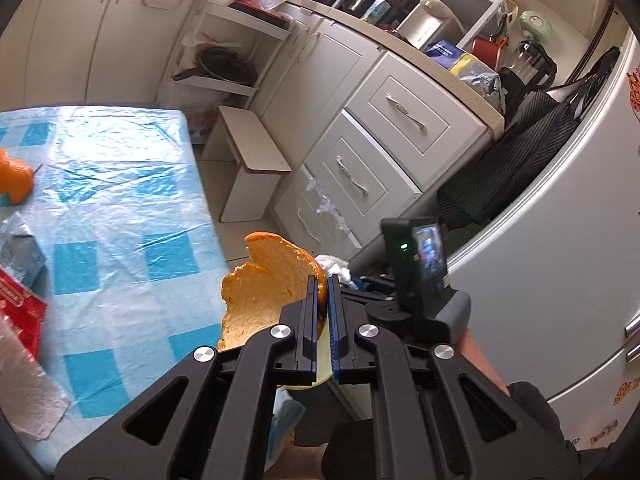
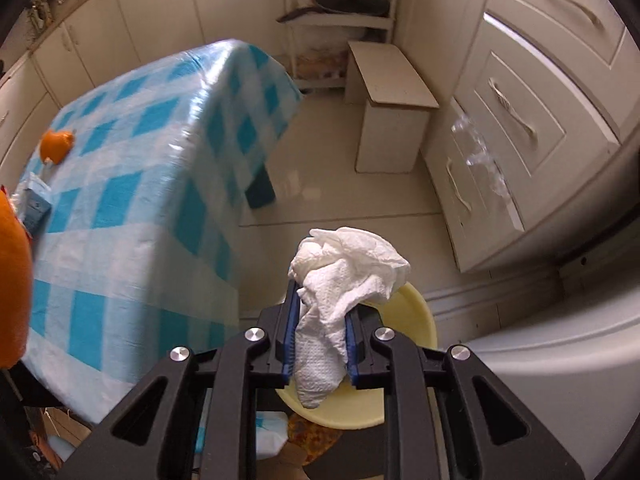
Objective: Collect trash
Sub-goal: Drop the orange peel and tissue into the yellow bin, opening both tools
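Note:
My left gripper [image 1: 324, 286] is shut on a large curved piece of orange peel [image 1: 268, 284], held in the air just off the table's corner. My right gripper [image 2: 320, 312] is shut on a crumpled white paper towel [image 2: 348, 276], which hangs over a pale yellow round bowl [image 2: 420, 320] below it. The left wrist view shows the right gripper's body [image 1: 416, 276] close on the right, with the towel [image 1: 334, 264] peeking past the peel. Another orange peel [image 2: 56, 144] lies on the blue checked tablecloth [image 2: 132, 168], beside a small carton [image 2: 36, 204].
A silver carton [image 1: 20, 248], a red packet [image 1: 20, 308] and clear plastic wrap [image 1: 24, 392] lie on the table's near side. A white stool [image 2: 396, 112] stands on the floor between the table and the drawers [image 2: 512, 112]. A fridge [image 1: 560, 240] fills the right.

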`<control>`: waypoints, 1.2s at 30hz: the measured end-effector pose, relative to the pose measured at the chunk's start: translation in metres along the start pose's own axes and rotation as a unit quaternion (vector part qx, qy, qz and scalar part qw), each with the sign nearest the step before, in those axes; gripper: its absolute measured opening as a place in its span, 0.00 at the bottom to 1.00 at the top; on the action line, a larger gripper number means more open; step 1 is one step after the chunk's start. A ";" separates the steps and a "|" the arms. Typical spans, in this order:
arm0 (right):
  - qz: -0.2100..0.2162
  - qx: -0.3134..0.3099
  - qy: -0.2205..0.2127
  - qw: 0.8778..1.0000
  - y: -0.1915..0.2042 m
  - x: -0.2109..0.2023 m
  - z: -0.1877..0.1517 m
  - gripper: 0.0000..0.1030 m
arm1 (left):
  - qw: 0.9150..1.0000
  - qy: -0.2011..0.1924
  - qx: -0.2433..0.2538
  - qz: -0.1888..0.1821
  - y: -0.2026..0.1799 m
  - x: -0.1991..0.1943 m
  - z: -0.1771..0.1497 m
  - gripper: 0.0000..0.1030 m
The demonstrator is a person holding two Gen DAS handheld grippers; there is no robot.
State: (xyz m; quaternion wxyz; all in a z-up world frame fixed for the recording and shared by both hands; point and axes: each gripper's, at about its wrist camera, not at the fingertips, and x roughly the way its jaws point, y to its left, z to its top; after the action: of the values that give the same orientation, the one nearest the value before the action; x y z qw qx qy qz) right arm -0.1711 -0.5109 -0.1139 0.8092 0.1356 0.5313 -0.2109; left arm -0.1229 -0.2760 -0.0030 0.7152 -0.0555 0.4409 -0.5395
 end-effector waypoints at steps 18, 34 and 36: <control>-0.026 0.140 -0.113 0.983 -0.071 -0.046 0.002 0.67 | 0.991 0.117 -0.058 0.018 -0.010 0.163 -0.037 0.05; 0.034 0.098 -0.284 0.953 -0.031 -0.128 0.031 0.84 | 0.985 0.154 -0.043 0.068 -0.031 0.221 -0.049 0.50; 0.032 0.093 -0.296 0.950 -0.026 -0.137 0.030 0.85 | 0.985 0.152 -0.041 0.069 -0.029 0.216 -0.048 0.52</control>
State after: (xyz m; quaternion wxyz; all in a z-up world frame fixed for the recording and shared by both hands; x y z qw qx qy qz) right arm -0.2070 -0.5195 0.0234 0.9202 0.1585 0.2414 -0.2643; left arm -0.1709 -0.4457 -0.1396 0.6720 0.0282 0.5695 -0.4725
